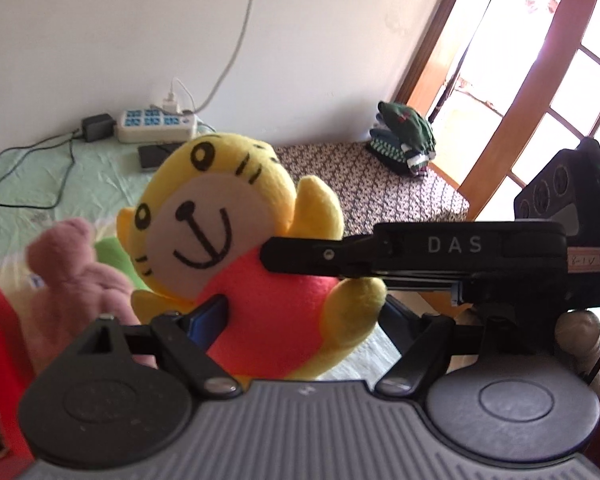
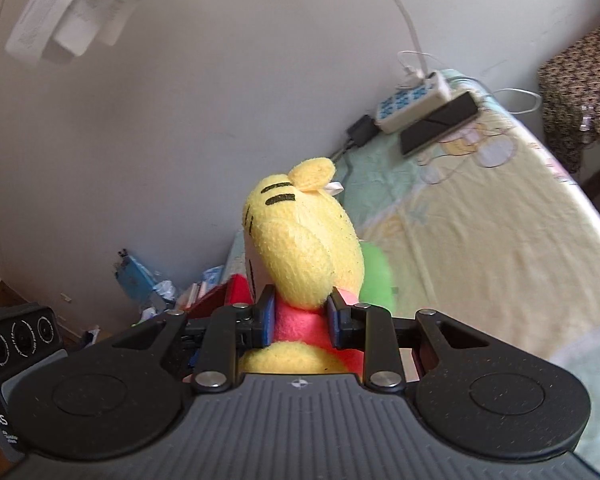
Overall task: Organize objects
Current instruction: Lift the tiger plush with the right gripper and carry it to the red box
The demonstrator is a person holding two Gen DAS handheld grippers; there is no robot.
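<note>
Item: yellow tiger plush w/ red-pink torso, stitched black face, cream muzzle.

Location: held up off the bed, in front of both cameras; upright, head tilted a little.

Right tool: closed narrow on the plush's red torso just under the head, blue pads pressing in from both sides — fabric bulges around them. Seen from the left wrist view, its black finger lies across the toy's shoulder.

Left tool: one blue pad touches the plush's lower body; the other finger is hidden behind the toy, so cannot tell if it grips or merely stands around it.

Handling (judgement): light, soft, squashy, non-fragile; pile gives decent friction, but stuffing compresses, so a shallow pinch may creep. Best hold approx. mid-torso or neck — limbs and ears flop.

Nearby: pink plush and a green soft item lower left; power strip, black adapter and a dark flat device at the bed's far edge by the wall.
</note>
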